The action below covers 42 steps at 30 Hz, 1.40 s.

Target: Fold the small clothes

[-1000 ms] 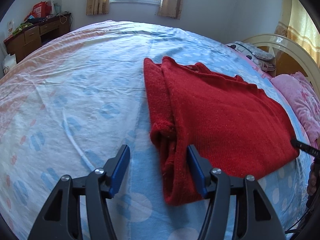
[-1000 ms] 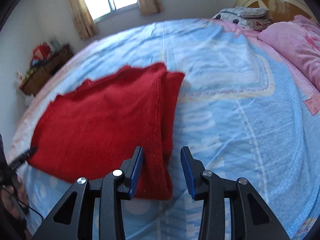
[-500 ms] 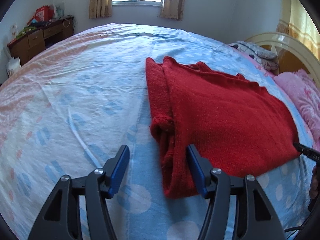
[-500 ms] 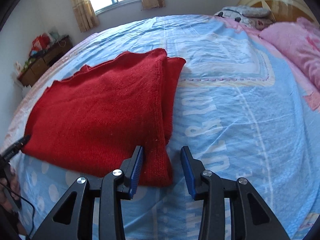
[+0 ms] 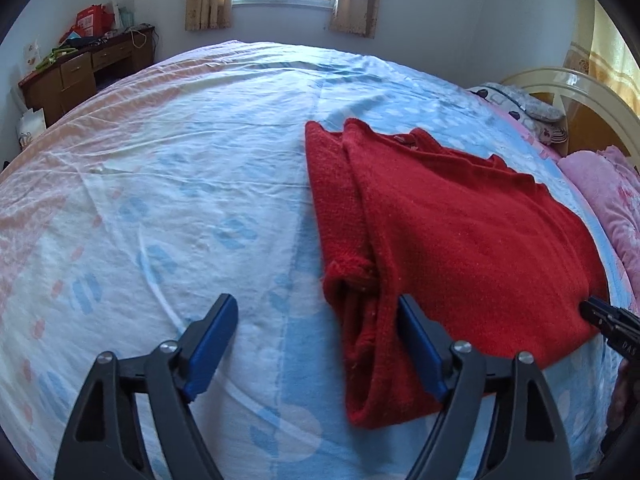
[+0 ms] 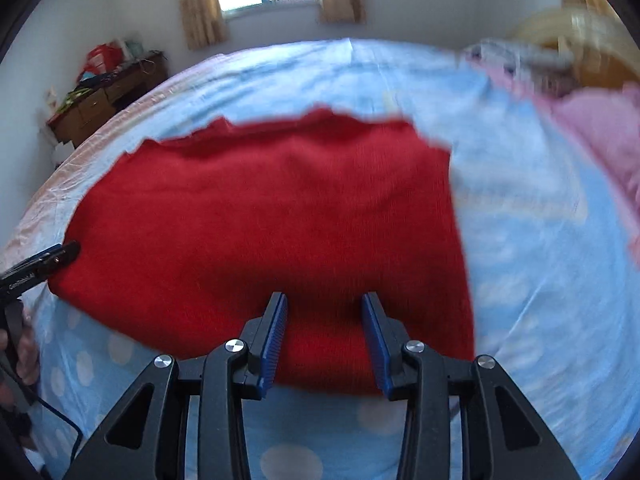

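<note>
- The red sweater (image 5: pixel 460 248) lies folded flat on the blue-and-white bedsheet (image 5: pixel 180 208), filling the centre-right of the left wrist view.
- The left gripper (image 5: pixel 316 320) hovers with its jaws wide apart at the lower centre, holding nothing; the sweater's rolled left edge lies between the blue pads (image 5: pixel 210 338).
- The right gripper (image 6: pixel 324 312) is also spread and empty, low over the sweater's near hem; that view is blurred, so contact is probably none but uncertain.
- A pink pillow (image 5: pixel 608 200) sits at the right edge.
</note>
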Each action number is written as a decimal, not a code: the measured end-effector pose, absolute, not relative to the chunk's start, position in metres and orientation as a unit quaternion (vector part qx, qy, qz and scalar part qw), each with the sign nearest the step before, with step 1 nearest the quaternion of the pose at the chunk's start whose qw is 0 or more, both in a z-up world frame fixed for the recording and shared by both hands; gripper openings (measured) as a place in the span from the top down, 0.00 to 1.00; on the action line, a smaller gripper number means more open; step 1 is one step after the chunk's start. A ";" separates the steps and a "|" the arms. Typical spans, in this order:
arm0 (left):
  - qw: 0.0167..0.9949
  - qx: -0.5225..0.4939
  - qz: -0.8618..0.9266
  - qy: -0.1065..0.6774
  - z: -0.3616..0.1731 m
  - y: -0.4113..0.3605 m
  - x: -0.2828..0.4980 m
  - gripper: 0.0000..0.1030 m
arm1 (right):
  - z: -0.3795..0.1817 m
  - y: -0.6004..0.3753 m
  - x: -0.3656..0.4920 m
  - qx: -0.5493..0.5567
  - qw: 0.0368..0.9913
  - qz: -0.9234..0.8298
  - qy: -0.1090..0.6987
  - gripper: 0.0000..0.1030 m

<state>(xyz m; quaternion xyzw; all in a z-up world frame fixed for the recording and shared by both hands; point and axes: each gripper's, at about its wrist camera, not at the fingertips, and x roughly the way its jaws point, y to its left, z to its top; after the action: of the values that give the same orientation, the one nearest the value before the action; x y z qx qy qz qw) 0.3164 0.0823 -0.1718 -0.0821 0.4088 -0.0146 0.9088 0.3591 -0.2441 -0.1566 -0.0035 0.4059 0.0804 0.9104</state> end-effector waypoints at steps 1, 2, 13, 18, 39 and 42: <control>0.909 -0.082 -0.015 0.408 -0.171 0.082 0.316 0.17 | -0.158 -0.243 0.357 -0.016 0.911 0.078 0.404 0.61; 0.909 -0.082 -0.015 0.409 -0.171 0.082 0.316 0.15 | -0.158 -0.241 0.353 -0.023 0.912 0.075 0.403 0.61; 0.905 -0.074 -0.011 0.419 -0.172 0.083 0.315 0.02 | -0.161 -0.233 0.339 -0.042 0.925 0.043 0.375 0.61; 0.905 -0.069 -0.013 0.420 -0.171 0.087 0.310 0.01 | -0.152 -0.234 0.332 -0.018 0.924 0.044 0.379 0.60; 0.922 -0.039 -0.017 0.385 -0.152 0.133 0.307 0.00 | -0.141 -0.120 0.301 -0.195 0.920 0.162 0.299 0.53; 0.922 -0.054 -0.019 0.383 -0.152 0.147 0.310 0.00 | -0.144 -0.097 0.296 -0.235 0.914 0.175 0.280 0.53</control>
<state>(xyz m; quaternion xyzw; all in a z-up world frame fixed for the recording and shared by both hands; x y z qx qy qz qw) 0.3104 0.1469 -0.1520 -0.0541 0.3825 -0.0191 0.9222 0.2960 -0.0972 -0.1439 -0.2351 0.2802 0.1752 0.9141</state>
